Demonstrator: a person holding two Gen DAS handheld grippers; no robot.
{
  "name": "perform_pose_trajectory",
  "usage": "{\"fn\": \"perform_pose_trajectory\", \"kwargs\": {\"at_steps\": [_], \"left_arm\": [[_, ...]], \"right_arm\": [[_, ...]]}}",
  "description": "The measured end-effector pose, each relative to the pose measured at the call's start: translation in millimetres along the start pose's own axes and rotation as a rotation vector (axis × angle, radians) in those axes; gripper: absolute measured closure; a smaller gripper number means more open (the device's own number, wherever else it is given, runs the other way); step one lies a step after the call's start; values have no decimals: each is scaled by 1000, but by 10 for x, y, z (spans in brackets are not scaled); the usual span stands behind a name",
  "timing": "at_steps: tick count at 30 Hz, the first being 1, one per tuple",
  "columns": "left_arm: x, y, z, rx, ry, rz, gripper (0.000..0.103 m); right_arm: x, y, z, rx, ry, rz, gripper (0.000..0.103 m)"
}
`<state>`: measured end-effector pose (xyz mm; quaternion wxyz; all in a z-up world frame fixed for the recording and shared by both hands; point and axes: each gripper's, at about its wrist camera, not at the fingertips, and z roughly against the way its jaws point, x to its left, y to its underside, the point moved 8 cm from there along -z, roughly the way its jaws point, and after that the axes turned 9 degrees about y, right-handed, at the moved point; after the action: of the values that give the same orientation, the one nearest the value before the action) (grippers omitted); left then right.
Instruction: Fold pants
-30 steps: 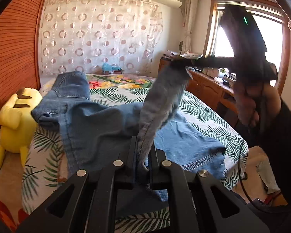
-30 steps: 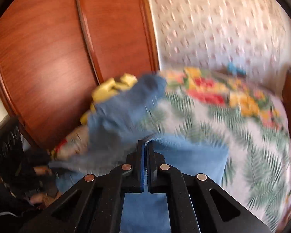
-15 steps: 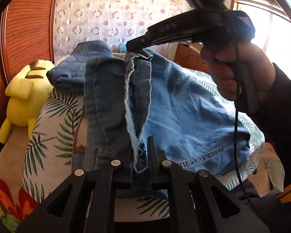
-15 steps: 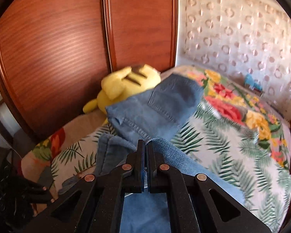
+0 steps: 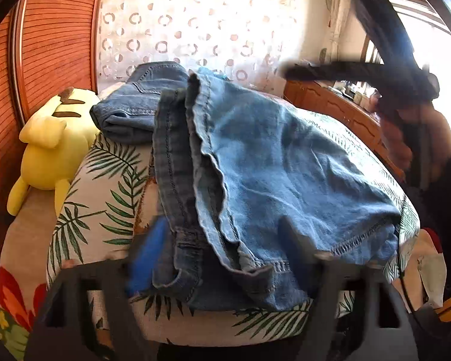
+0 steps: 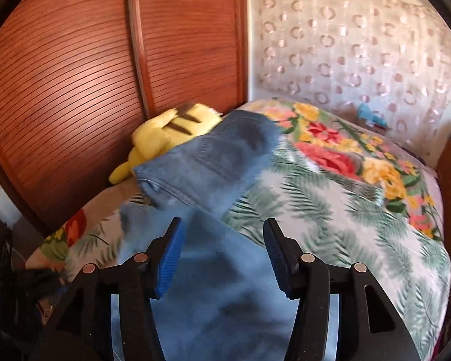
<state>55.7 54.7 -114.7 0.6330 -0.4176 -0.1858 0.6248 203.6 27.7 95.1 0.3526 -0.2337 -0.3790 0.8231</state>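
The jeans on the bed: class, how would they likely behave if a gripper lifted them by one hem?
The jeans would probably sag: they lie rumpled in soft folds. Their stacked denim layers suggest some weight. The seamed hem likely grips well.

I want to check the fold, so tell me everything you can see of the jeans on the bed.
The jeans are blue denim with stitched seams and a back pocket, lying folded over on the leaf-print bedspread. Hemmed edges stack at the left; the waist end rests beside the yellow plush. Neither the left gripper nor the right gripper grips them.
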Motion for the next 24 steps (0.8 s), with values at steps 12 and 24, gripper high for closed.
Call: {"fn": "perform_pose_trajectory", "kwargs": {"at_steps": [12,24], "left_arm": [[21,-75,-142,11,-26,-8,22],[92,-80,-168,18,-41,-4,22]], "right_arm": [[-923,1143,56,144,112,-181,45],[-843,1224,-180,174,22,-222,44]]}}
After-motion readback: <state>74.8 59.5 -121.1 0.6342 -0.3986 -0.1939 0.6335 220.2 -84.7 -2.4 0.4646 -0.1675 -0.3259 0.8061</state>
